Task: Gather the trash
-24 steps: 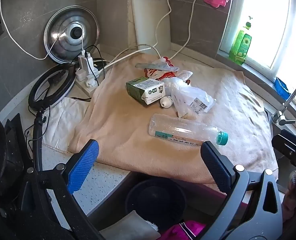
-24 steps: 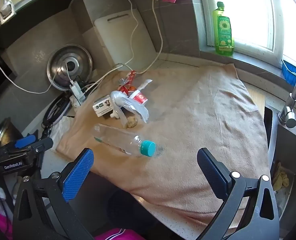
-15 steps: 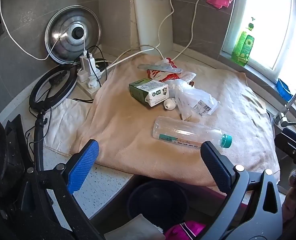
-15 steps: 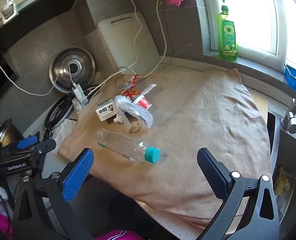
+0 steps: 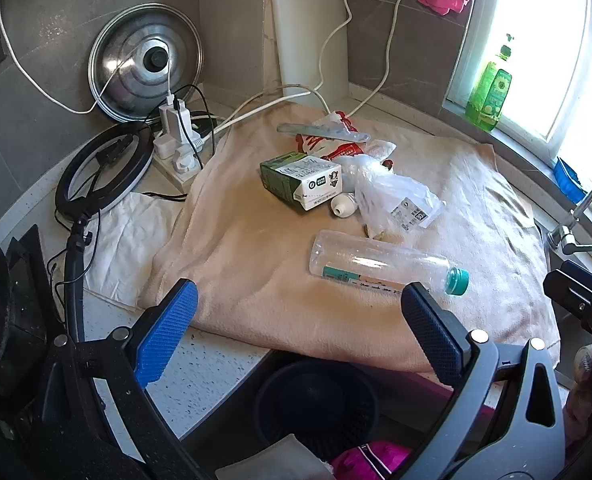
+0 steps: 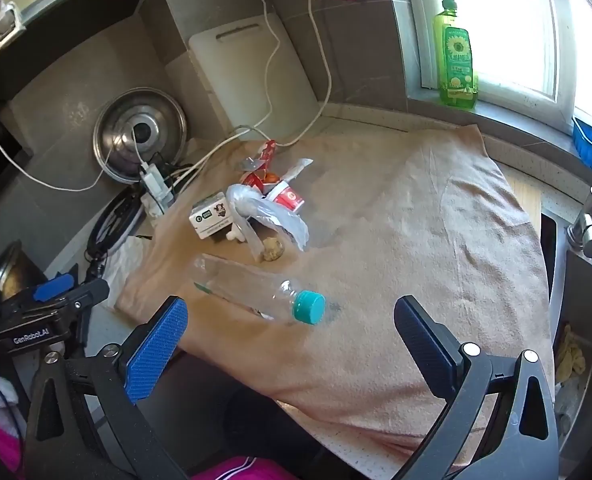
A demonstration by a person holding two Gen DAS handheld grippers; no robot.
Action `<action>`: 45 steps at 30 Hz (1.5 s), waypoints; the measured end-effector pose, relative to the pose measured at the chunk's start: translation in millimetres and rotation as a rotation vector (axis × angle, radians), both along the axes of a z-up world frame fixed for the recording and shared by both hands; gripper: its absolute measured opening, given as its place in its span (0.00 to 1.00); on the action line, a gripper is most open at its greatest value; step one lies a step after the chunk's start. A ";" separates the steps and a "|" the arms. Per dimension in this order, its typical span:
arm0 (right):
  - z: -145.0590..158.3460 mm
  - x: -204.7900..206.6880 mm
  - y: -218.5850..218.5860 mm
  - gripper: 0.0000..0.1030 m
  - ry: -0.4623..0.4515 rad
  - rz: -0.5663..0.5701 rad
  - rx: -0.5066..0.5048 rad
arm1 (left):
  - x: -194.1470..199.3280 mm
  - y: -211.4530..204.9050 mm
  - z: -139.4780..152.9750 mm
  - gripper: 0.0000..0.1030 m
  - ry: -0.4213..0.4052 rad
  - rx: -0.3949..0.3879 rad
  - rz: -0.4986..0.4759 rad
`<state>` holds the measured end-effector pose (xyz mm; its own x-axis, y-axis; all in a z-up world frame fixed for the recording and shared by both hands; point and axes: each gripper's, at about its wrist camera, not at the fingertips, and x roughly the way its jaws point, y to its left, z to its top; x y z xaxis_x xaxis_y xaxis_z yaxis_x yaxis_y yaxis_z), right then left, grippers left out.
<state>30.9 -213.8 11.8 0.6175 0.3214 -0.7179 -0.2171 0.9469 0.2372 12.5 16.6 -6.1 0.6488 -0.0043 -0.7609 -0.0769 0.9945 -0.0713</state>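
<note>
The left gripper [image 5: 298, 322] hangs with its jaws spread wide and nothing between them, above the near edge of the peach-coloured towel [image 5: 255, 256] spread on the counter. The right gripper [image 6: 289, 338] is likewise wide apart and empty. Just beyond the left gripper's right finger lies the clear plastic bottle with a teal cap [image 5: 380, 266], flat on its side on the towel; from the left wrist its long axis runs left to right, base to the left and cap pointing right. From the right wrist the same bottle [image 6: 251, 288] lies between the fingers and a little beyond them, its cap aimed toward the camera and slightly right.

Farther out sits a loose heap: a green and white drink carton [image 5: 302, 180] lying on its side, a small white cap-like piece [image 5: 342, 205] just beside it, a crumpled clear plastic bag [image 5: 392, 198], and red and white wrappers [image 5: 336, 142] behind. Below the counter edge stands a dark round bin [image 5: 316, 404].
</note>
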 end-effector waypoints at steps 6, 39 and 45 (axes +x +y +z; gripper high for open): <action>-3.5 -2.7 3.9 0.99 0.001 0.010 -0.022 | -1.1 0.3 -3.1 1.00 0.003 -0.005 0.007; -0.7 -0.7 0.9 0.99 0.006 0.002 -0.025 | -1.4 -4.9 -5.8 1.00 0.027 -0.033 0.009; -1.7 2.3 2.2 0.99 0.009 0.015 -0.022 | 0.2 -2.0 -5.2 1.00 0.029 -0.036 0.011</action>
